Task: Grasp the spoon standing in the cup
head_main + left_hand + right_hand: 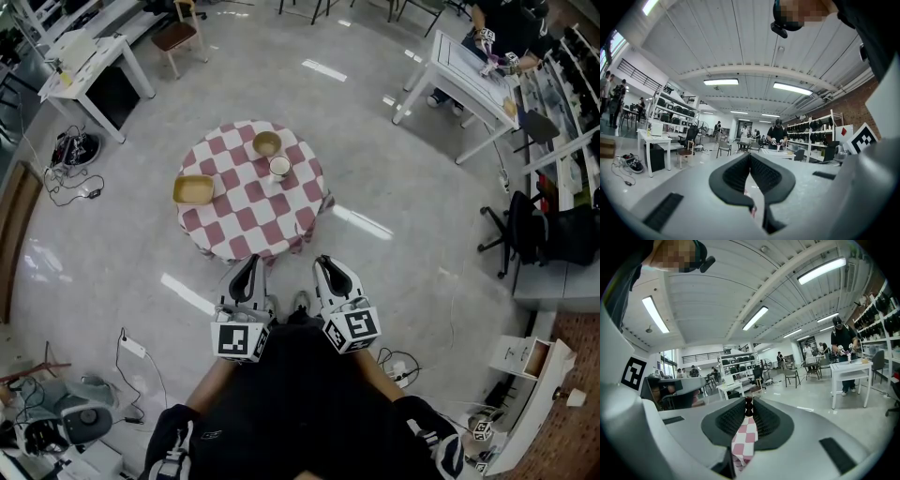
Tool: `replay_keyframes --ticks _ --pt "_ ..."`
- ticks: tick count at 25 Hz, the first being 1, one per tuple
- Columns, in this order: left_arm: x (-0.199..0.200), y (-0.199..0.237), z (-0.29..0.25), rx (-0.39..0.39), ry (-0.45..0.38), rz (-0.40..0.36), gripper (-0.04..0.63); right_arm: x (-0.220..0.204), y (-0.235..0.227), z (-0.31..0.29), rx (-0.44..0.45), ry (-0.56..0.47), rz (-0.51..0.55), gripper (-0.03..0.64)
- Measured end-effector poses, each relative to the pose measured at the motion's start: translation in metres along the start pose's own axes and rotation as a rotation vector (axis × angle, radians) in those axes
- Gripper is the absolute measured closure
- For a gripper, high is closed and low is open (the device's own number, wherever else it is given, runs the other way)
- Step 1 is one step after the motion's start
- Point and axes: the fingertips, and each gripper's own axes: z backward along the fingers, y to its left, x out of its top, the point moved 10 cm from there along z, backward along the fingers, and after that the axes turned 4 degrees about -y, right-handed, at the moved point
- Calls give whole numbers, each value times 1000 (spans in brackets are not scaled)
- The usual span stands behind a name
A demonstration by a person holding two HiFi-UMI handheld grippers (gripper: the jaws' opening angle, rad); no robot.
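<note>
Cup (279,167), white, its spoon too small to discern, beside bowl (267,143) on round checkered worktop (246,220), well apart from both empty grippers: left gripper (249,264) closed, right gripper (324,264) narrowly parted.

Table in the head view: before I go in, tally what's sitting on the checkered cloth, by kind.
Round bowl: 1
Square tray: 1
White cup: 1
Total: 3. The spoon is too small to make out from here, so it is not counted.
</note>
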Motion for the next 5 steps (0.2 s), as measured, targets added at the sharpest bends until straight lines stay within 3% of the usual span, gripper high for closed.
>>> replay_keyframes --ticks 5 --pt "-5 -1 -2 -1 6 11 586 -4 -3 -1 1 6 8 549"
